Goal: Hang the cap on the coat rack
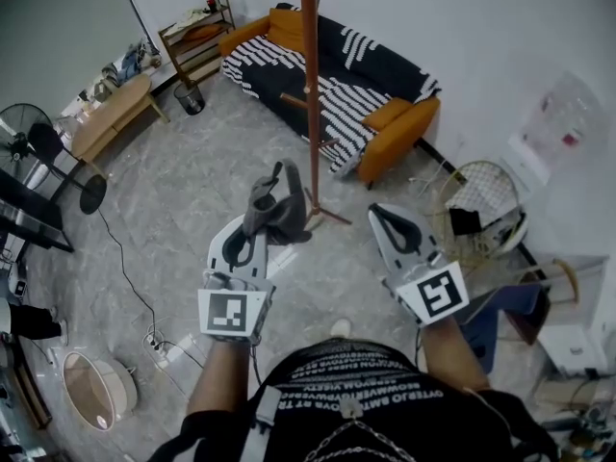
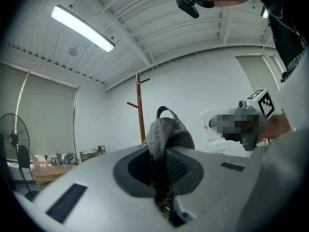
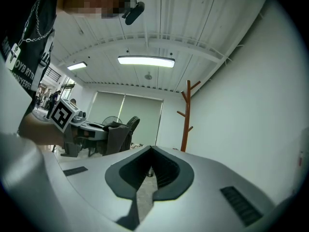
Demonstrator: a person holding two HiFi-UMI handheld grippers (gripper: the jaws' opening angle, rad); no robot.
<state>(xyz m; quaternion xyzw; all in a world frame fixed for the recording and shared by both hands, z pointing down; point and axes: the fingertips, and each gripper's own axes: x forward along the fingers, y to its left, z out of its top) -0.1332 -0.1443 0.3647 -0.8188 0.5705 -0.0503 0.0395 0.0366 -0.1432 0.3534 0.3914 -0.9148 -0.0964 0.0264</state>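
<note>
A dark grey cap (image 1: 274,210) sticks up from my left gripper (image 1: 255,227), which is shut on its crumpled fabric. In the left gripper view the cap (image 2: 166,132) fills the space between the jaws of the left gripper (image 2: 161,153), its strap loop pointing up. The brown wooden coat rack (image 1: 310,85) stands just beyond the cap, its base on the floor near both grippers; it also shows as the coat rack (image 2: 140,108) and the coat rack (image 3: 185,120). My right gripper (image 1: 387,215) is held to the right of the pole, and the right gripper (image 3: 151,151) is shut with nothing between its jaws.
An orange sofa (image 1: 399,114) with a black-and-white striped cover stands behind the rack. At the left are a standing fan (image 1: 38,147), a wooden bench (image 1: 111,114) and a shelf (image 1: 197,37). A wire basket (image 1: 481,195) sits right; a power strip (image 1: 159,346) lies on the floor.
</note>
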